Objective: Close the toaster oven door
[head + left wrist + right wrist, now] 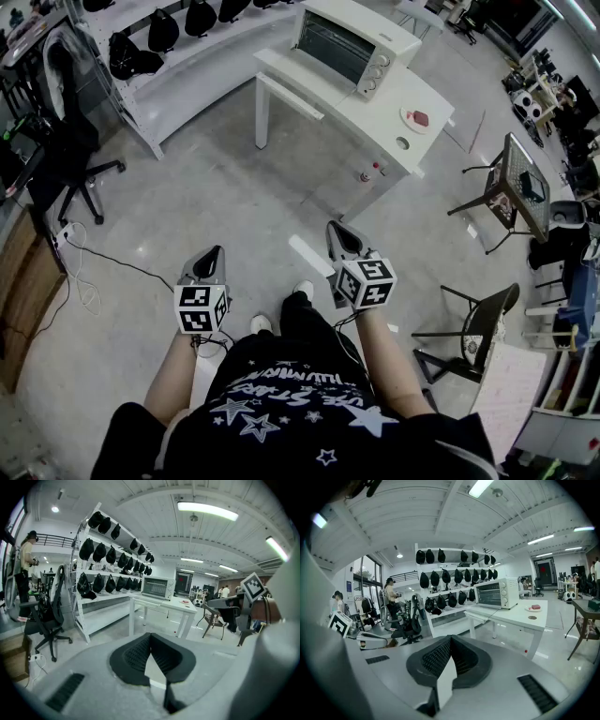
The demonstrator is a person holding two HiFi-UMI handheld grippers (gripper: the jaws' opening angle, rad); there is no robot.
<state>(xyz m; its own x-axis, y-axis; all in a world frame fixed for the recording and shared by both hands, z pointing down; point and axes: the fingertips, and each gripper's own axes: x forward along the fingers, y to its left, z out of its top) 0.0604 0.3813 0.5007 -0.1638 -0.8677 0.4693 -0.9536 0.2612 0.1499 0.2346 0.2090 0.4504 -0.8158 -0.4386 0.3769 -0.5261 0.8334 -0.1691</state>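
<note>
The white toaster oven (349,45) stands on a white table (375,108) well ahead of me, its dark glass front with rack lines facing left. It also shows far off in the left gripper view (157,587) and the right gripper view (497,592). A flat white slab (286,80) juts out below its front; from here I cannot tell how the door stands. My left gripper (214,253) and right gripper (339,230) are held low over the floor, far from the table. Both are shut with nothing between the pads (136,656) (440,656).
A plate with a red thing (417,117) lies on the table's near end. A white rack of black bags (159,37) stands left of the table. An office chair (75,159) is at left, a dark chair (478,323) at right. People stand in the background.
</note>
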